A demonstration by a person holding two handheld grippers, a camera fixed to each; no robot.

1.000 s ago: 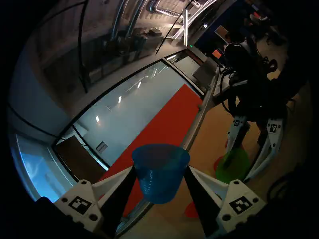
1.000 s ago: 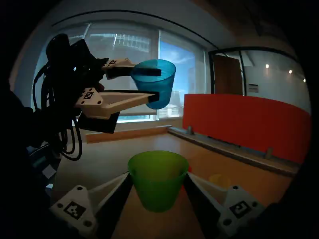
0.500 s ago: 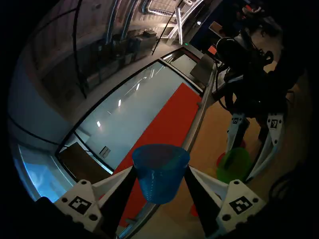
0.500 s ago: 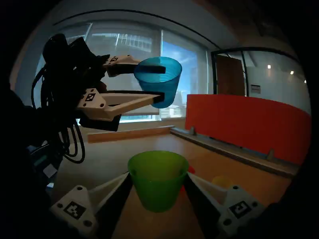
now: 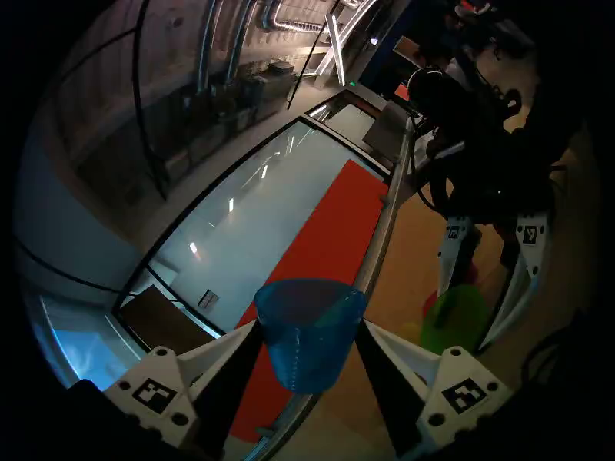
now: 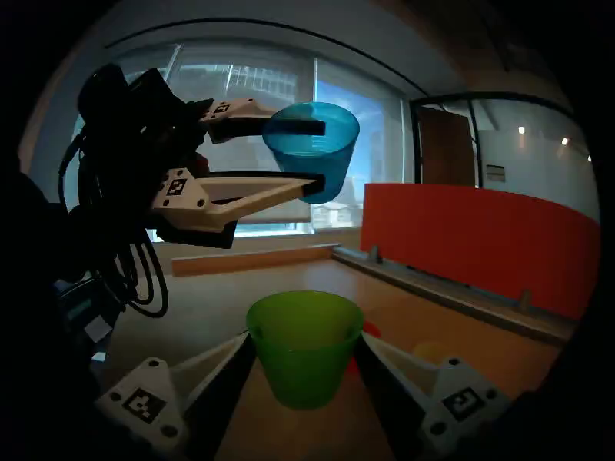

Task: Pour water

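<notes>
My left gripper (image 5: 307, 349) is shut on a translucent blue cup (image 5: 309, 332), held in the air and tilted. The right gripper view shows that blue cup (image 6: 311, 160) high up between the left gripper's white fingers (image 6: 254, 192), above and behind the green cup. My right gripper (image 6: 305, 361) is shut on a translucent green cup (image 6: 305, 355), upright over the wooden table (image 6: 200, 315). From the left gripper view the green cup (image 5: 453, 316) sits lower right, between the right gripper's white fingers (image 5: 516, 288).
A red partition (image 6: 480, 238) runs along the table's far edge on a grey rail (image 6: 446, 296). Large windows (image 6: 246, 100) lie behind. Black cables (image 6: 131, 253) hang from the left gripper. Small red and yellow spots (image 6: 427, 349) lie on the table.
The blue cup has risen a little and shifted right over the green cup, tilting slightly more. The green cup has stayed put.
</notes>
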